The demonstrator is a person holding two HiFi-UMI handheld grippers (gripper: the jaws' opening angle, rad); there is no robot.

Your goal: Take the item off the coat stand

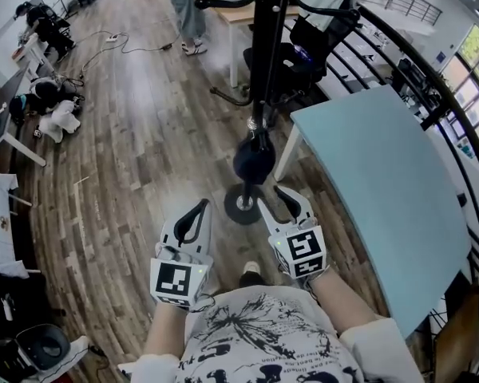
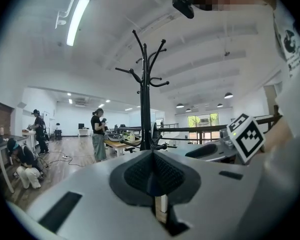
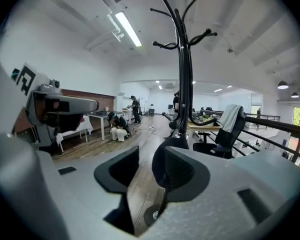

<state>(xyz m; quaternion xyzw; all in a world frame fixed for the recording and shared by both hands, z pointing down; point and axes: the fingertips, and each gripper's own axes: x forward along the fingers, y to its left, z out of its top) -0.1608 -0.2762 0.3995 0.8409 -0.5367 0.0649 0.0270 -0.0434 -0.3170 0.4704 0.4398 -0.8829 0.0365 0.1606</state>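
A black coat stand (image 1: 265, 62) rises from a round base (image 1: 243, 206) on the wood floor. A dark blue rounded item (image 1: 254, 159) hangs low on its pole. My right gripper (image 1: 273, 198) is just short of the item, jaws open. In the right gripper view the item (image 3: 162, 166) shows in the gap close to the right pad, with neither pad of the gripper (image 3: 147, 170) pressing on it. My left gripper (image 1: 199, 207) is to the left of the base. Its pads (image 2: 152, 176) meet with nothing between them, and the stand (image 2: 145, 94) is ahead, its upper hooks bare.
A light blue table (image 1: 383, 190) stands close on the right, with a black railing (image 1: 431, 78) behind it. An office chair with a grey cloth (image 1: 323, 18) is beyond the stand. A person (image 1: 188, 14) stands by a desk; another crouches at far left (image 1: 52, 106). Cables lie on the floor.
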